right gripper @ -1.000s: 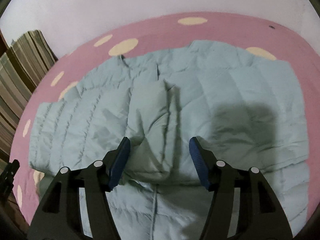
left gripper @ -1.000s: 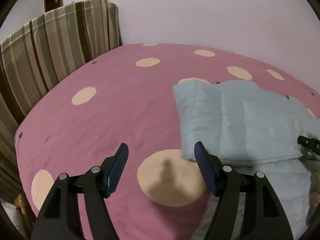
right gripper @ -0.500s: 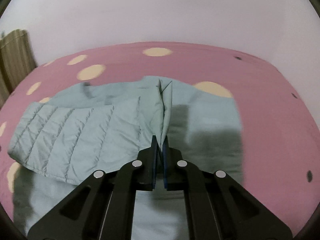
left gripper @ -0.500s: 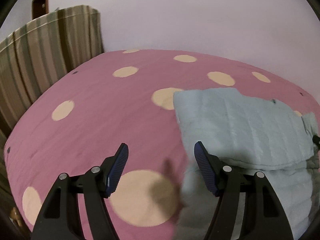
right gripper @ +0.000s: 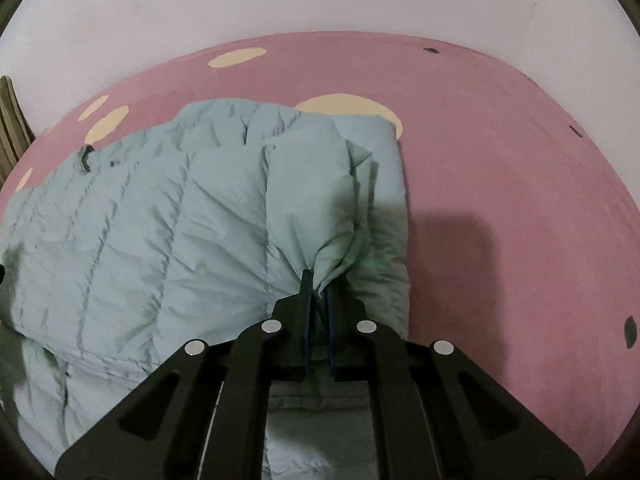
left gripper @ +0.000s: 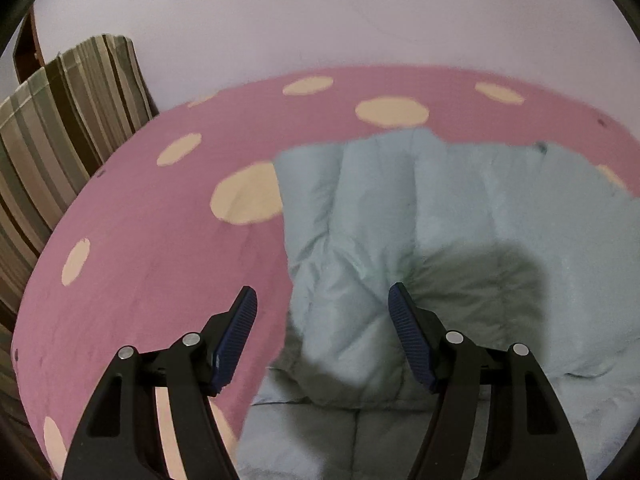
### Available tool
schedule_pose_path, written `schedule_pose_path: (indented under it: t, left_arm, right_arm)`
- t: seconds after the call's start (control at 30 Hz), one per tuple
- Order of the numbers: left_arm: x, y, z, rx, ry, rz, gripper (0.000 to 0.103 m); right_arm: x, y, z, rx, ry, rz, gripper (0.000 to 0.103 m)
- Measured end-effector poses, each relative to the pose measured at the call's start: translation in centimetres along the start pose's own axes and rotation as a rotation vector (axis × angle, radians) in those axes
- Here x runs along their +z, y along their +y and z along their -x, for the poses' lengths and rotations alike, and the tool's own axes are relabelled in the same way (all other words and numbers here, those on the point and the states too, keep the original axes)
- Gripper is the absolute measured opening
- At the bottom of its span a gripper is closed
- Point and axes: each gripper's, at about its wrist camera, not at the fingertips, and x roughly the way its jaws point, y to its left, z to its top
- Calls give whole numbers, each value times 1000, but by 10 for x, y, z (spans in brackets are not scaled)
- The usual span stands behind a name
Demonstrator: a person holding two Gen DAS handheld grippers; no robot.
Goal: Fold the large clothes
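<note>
Behind everything you have a plain pale wall, and at your far left a striped curtain hangs beside the bed. The bed carries a pink sheet with cream dots and is bare on both sides of the garment, so nothing blocks either gripper. The pale blue quilted jacket lies spread on the bed, part of it folded over onto itself. Your right gripper is clamped on a bunched fold of that jacket, the fabric rising in a ridge from between its closed jaws. Your left gripper stands wide apart and holds nothing; the jacket's left edge lies below it, its right pad over the fabric and its left pad over the pink sheet.
</note>
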Motion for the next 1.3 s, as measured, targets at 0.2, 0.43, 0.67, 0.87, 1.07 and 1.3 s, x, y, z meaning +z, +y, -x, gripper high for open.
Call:
schedule_pose_path:
  t: [0.2, 0.43, 0.67, 0.87, 1.07, 1.3]
  left_arm:
    - [-8, -3, -19, 9, 34, 0, 69]
    - [-12, 1, -27, -4, 40, 22, 73]
    - [-12, 14, -9, -39, 47, 68, 73]
    - [2, 21, 21, -72, -40, 104, 73]
    - [33, 0, 0, -91, -49, 80, 73]
    - [28, -18, -50, -39, 64, 36, 74]
  right_arm:
    - [-3, 5, -8, -24, -4, 28, 6]
    - [-3, 9, -11, -37, -20, 41, 7]
    - [-2, 2, 4, -20, -43, 26, 22]
    - [11, 2, 36, 4, -114, -15, 40]
    - [43, 35, 19, 76, -111, 28, 40]
    - [49, 50, -39, 61, 8, 63, 40]
